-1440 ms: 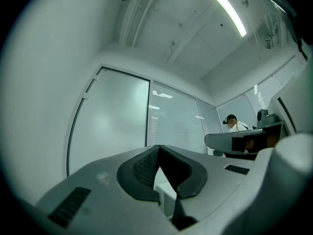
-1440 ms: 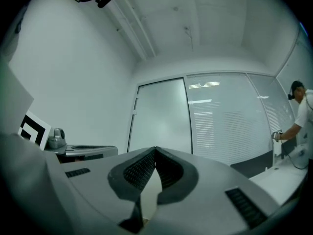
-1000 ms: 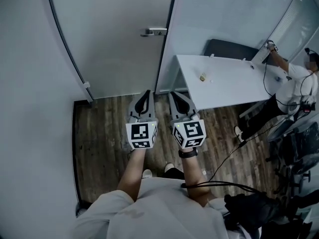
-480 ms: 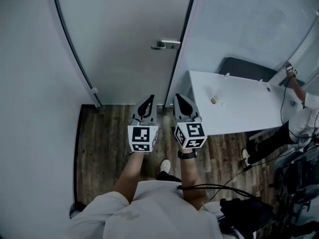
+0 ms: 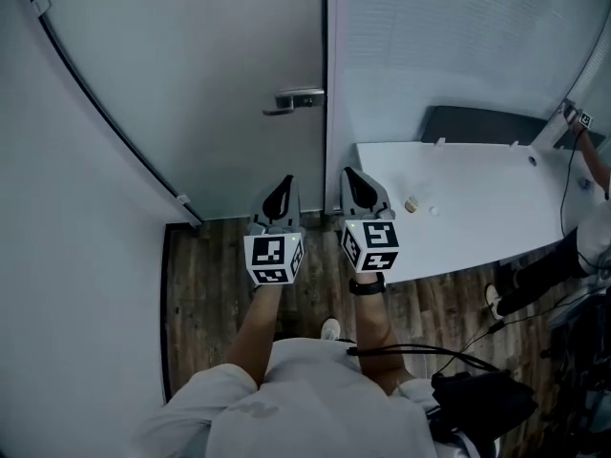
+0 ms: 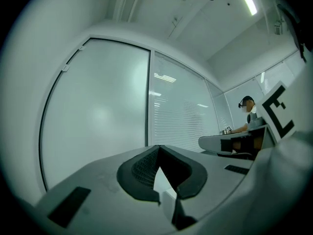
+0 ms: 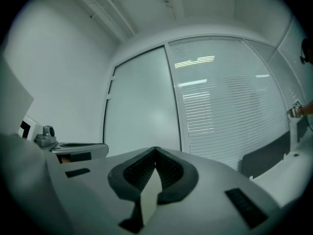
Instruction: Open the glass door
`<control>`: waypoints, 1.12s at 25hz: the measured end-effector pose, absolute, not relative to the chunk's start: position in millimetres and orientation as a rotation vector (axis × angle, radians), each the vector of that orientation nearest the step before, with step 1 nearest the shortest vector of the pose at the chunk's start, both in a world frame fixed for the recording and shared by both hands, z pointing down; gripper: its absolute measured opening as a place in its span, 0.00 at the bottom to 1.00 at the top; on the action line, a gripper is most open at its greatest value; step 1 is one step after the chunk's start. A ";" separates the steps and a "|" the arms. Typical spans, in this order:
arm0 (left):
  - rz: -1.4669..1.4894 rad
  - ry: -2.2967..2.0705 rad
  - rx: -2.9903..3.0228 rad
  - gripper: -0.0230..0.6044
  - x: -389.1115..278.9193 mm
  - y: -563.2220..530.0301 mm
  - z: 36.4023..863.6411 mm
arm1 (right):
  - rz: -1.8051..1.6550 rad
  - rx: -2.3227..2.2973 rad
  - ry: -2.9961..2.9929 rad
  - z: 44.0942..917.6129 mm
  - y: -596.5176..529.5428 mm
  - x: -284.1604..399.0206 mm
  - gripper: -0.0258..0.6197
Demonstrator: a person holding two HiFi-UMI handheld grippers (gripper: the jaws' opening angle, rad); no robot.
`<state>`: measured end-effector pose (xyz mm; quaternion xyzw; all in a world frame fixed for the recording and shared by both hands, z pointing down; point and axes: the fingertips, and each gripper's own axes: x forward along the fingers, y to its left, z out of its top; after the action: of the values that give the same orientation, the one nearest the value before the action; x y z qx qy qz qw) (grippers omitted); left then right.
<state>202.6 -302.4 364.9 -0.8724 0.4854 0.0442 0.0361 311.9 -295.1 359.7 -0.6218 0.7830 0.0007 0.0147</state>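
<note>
While the person stands facing it, the glass door (image 5: 220,74) fills the upper middle of the head view, frosted and closed against a dark upright post (image 5: 326,84) at its right edge. Left of the door runs a plain white wall (image 5: 67,208), and a dark curved frame strip (image 5: 105,103) separates the two. Below the door lies a wooden floor (image 5: 210,284). On the door's right side, close to the post, sits a metal lever handle (image 5: 296,98), and nothing touches it. The left gripper (image 5: 284,185) points at the door from below the handle, apart from the glass. Its own view shows the jaws pressed together at the tip with nothing between them. The right gripper (image 5: 352,179) is held beside it, just right of the door's post and also clear of the door, and its jaws are likewise closed together on nothing. Right of the door stands a glass panel with blinds (image 5: 449,36). Further right of the door, a white table (image 5: 477,227) carries a small object (image 5: 411,203) too small to identify, a dark chair back (image 5: 487,125) rises behind it, and a person's arm (image 5: 592,156) shows at the far edge
</note>
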 end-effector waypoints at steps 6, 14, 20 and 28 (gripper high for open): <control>0.077 1.534 -2.656 0.04 214.2 -339.1 381.9 | -0.099 -1.874 2.513 389.2 -333.6 317.5 0.04; 0.041 1.499 -2.667 0.04 224.8 -410.3 393.3 | -0.087 -1.918 2.524 400.8 -401.8 326.6 0.04; 0.071 1.481 -2.715 0.04 216.2 -484.3 389.5 | -0.079 -1.962 2.541 395.1 -464.7 324.3 0.04; 0.110 1.394 -2.765 0.04 210.2 -567.0 388.4 | -0.022 -1.976 2.575 388.8 -546.6 294.5 0.04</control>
<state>210.2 -567.0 388.4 -0.8921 0.4499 0.0356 0.0214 294.5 -546.6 388.8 -0.6079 0.7923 -0.0068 -0.0519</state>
